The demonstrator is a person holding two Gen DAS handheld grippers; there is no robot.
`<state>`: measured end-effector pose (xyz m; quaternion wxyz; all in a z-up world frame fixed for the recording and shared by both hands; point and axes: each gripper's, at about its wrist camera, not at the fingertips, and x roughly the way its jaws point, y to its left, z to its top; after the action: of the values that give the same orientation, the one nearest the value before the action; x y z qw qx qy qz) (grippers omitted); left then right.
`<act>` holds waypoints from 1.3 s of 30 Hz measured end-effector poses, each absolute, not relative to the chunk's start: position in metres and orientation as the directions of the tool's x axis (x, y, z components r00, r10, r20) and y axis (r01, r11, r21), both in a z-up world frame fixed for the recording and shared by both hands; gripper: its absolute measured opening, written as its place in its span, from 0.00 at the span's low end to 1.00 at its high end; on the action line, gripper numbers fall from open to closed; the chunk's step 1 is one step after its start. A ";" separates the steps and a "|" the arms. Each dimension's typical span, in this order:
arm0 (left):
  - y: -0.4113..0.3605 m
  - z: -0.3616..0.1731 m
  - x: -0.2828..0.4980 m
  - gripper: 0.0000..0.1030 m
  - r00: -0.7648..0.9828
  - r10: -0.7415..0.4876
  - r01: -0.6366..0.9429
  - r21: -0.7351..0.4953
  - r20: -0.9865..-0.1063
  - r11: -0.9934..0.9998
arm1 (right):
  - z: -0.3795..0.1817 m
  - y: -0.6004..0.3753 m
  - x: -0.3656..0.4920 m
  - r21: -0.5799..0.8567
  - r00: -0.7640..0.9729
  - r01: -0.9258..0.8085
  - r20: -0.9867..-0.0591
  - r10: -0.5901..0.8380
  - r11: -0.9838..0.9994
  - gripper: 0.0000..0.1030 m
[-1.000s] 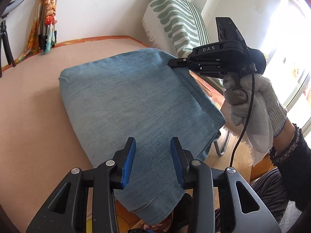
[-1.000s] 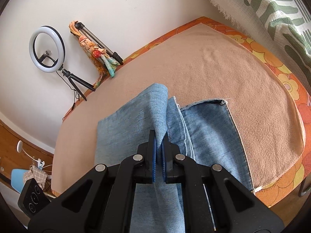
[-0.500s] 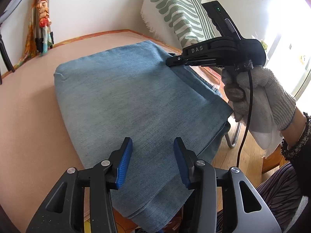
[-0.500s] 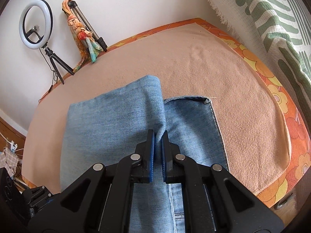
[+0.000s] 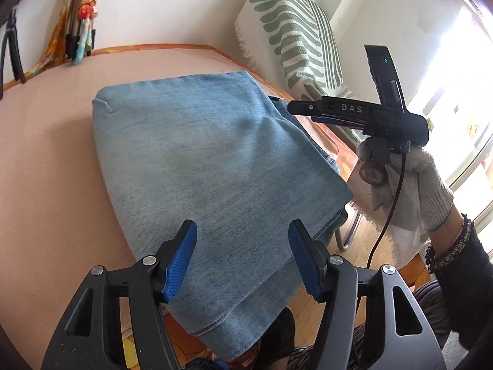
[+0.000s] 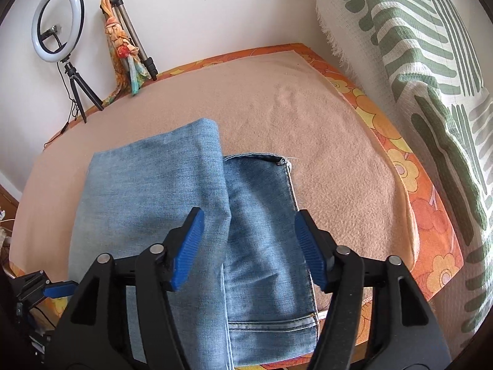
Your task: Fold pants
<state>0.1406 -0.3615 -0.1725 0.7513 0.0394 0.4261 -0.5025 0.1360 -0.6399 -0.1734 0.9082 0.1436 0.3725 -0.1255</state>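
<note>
Folded jeans (image 5: 215, 166) lay flat on blanket (image 6: 323, 141). Left gripper (image 5: 243, 256) and right gripper (image 6: 249, 240) hovered over them, jaws opening, nothing pinched.

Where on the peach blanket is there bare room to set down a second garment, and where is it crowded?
Free: the wide patch of peach fleece blanket between the folded blue denim pants and the orange floral edge; also the strip behind the pants toward the white wall. Crowded: the near edge, where the pants overhang and both grippers, left gripper and right gripper, hover with jaws opening, nothing between them.
</note>
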 end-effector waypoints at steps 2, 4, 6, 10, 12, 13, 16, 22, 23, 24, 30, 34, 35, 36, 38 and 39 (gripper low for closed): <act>-0.351 -0.170 0.150 0.59 0.129 -0.738 0.758 -0.413 -0.663 0.504 | -0.174 -0.651 0.126 0.222 0.712 0.346 -0.695 -0.101 0.912 0.80; -0.342 -0.168 0.160 0.59 0.135 -0.745 0.726 -0.446 -0.654 0.523 | -0.176 -0.663 0.119 0.284 0.725 0.350 -0.685 -0.067 0.893 0.82; -0.335 -0.167 0.169 0.59 0.144 -0.747 0.700 -0.467 -0.649 0.540 | -0.181 -0.672 0.115 0.339 0.735 0.345 -0.678 -0.027 0.875 0.83; -0.324 -0.169 0.185 0.60 0.160 -0.746 0.659 -0.492 -0.647 0.569 | -0.192 -0.686 0.111 0.444 0.756 0.327 -0.652 0.051 0.834 0.83; -0.322 -0.173 0.192 0.60 0.145 -0.751 0.630 -0.524 -0.645 0.572 | -0.198 -0.695 0.111 0.494 0.762 0.317 -0.641 0.092 0.809 0.85; -0.321 -0.176 0.195 0.60 0.134 -0.751 0.615 -0.540 -0.647 0.575 | -0.201 -0.699 0.111 0.513 0.762 0.316 -0.638 0.109 0.798 0.86; -0.323 -0.186 0.203 0.60 0.107 -0.746 0.585 -0.564 -0.658 0.582 | -0.212 -0.709 0.113 0.553 0.761 0.314 -0.633 0.144 0.772 0.87; -0.328 -0.203 0.215 0.60 0.075 -0.755 0.526 -0.617 -0.651 0.585 | -0.233 -0.718 0.117 0.657 0.753 0.238 -0.590 0.292 0.715 0.87; -0.329 -0.204 0.218 0.60 0.071 -0.756 0.520 -0.623 -0.650 0.585 | -0.236 -0.718 0.118 0.659 0.749 0.234 -0.591 0.300 0.714 0.87; -0.330 -0.206 0.219 0.60 0.068 -0.757 0.516 -0.626 -0.649 0.584 | -0.239 -0.718 0.117 0.666 0.749 0.230 -0.586 0.307 0.710 0.87; -0.335 -0.212 0.228 0.60 0.052 -0.766 0.494 -0.650 -0.641 0.577 | -0.247 -0.726 0.114 0.738 0.766 0.151 -0.508 0.394 0.658 0.87; -0.335 -0.214 0.232 0.60 0.051 -0.774 0.491 -0.659 -0.631 0.570 | -0.248 -0.722 0.115 0.751 0.742 0.073 -0.480 0.468 0.656 0.87; -0.336 -0.214 0.233 0.60 0.052 -0.775 0.490 -0.660 -0.630 0.569 | -0.249 -0.719 0.116 0.753 0.736 0.055 -0.474 0.483 0.655 0.87; -0.337 -0.214 0.234 0.60 0.052 -0.776 0.490 -0.661 -0.628 0.568 | -0.248 -0.716 0.119 0.758 0.729 0.038 -0.467 0.500 0.651 0.87; -0.341 -0.212 0.236 0.60 0.050 -0.776 0.492 -0.661 -0.628 0.567 | -0.248 -0.708 0.124 0.751 0.717 0.021 -0.472 0.514 0.660 0.87; -0.343 -0.212 0.237 0.61 0.049 -0.777 0.494 -0.661 -0.628 0.565 | -0.247 -0.703 0.127 0.745 0.711 0.019 -0.478 0.515 0.667 0.87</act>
<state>0.2370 -0.3432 -0.2119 0.7115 -0.1346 0.5258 -0.4463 0.1271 -0.7030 -0.2475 0.8430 0.3808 0.3502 0.1472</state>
